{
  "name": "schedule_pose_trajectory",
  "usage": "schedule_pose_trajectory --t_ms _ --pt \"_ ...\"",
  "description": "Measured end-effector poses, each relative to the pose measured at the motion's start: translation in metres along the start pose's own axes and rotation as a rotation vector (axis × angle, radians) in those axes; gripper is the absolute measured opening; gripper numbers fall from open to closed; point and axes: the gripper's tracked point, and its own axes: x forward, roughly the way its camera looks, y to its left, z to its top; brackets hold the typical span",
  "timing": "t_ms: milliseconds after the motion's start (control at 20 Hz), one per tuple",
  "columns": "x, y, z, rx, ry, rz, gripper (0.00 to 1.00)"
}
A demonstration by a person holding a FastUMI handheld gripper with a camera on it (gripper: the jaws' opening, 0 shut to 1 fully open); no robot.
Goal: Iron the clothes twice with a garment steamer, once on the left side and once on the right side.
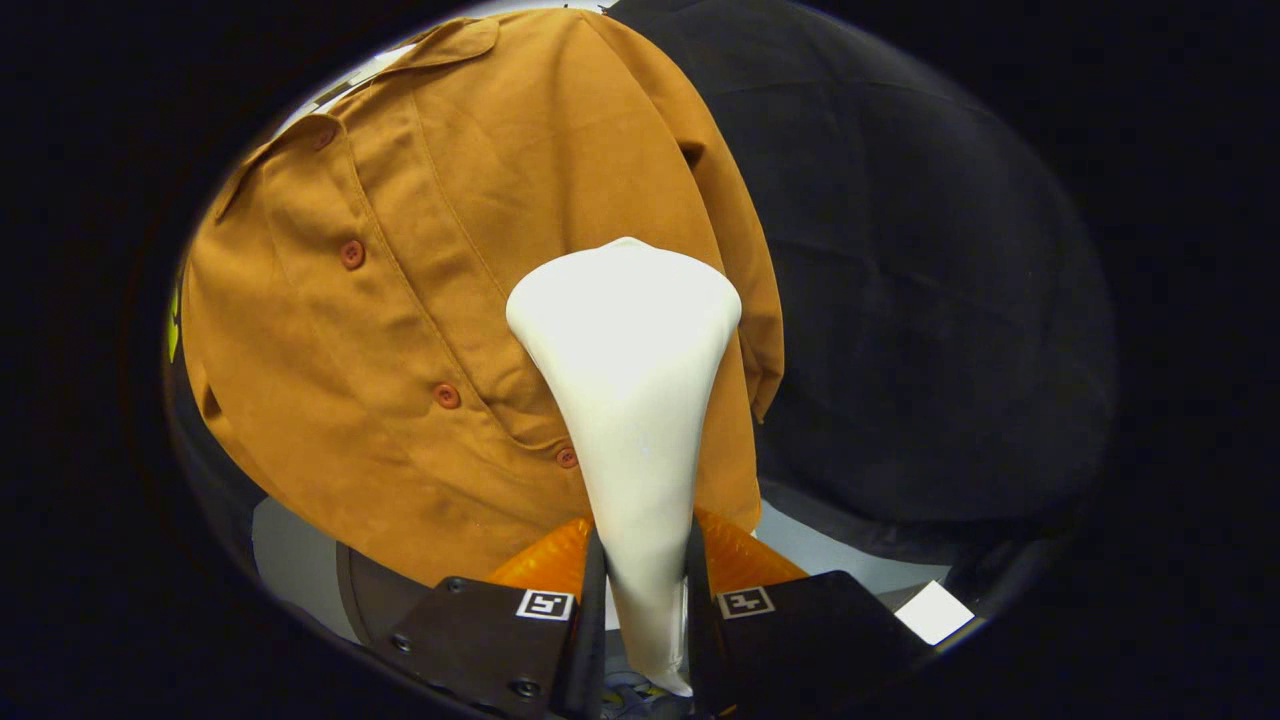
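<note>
On the left hangs the big brown-orange cloth shirt with round buttons [400, 300], its collar at the top and its button row running down the front, slanted in this view. A bit of pale worktop [285, 560] shows under its bottom edge. In the middle is the white smooth plastic steamer [625, 400]. The black tongs [645, 610] are pinching its thin handle, one finger pressed on each side. The steamer's long way runs straight out from the tongs, and its wide flat head points at the shirt, just right of the buttons. I cannot tell if the head touches the cloth. The shirt lies ahead and mostly to the left of the head, so the next stroke should probably run along the shirt's length. On the right is only dark cloth
</note>
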Motion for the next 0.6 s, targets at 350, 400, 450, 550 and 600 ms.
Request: schedule_pose_trajectory --t_ms 350,400,450,550,600 --pt "0.015 -0.024 -0.044 0.024 0.105 -0.061 0.38" --pt "0.014 -0.028 -0.05 0.028 0.119 -0.071 0.37" --pt "0.014 -0.032 -0.055 0.032 0.13 -0.083 0.38" --pt "0.009 -0.037 -0.064 0.041 0.145 -0.103 0.37" --pt "0.005 -0.036 -0.068 0.044 0.146 -0.11 0.38"
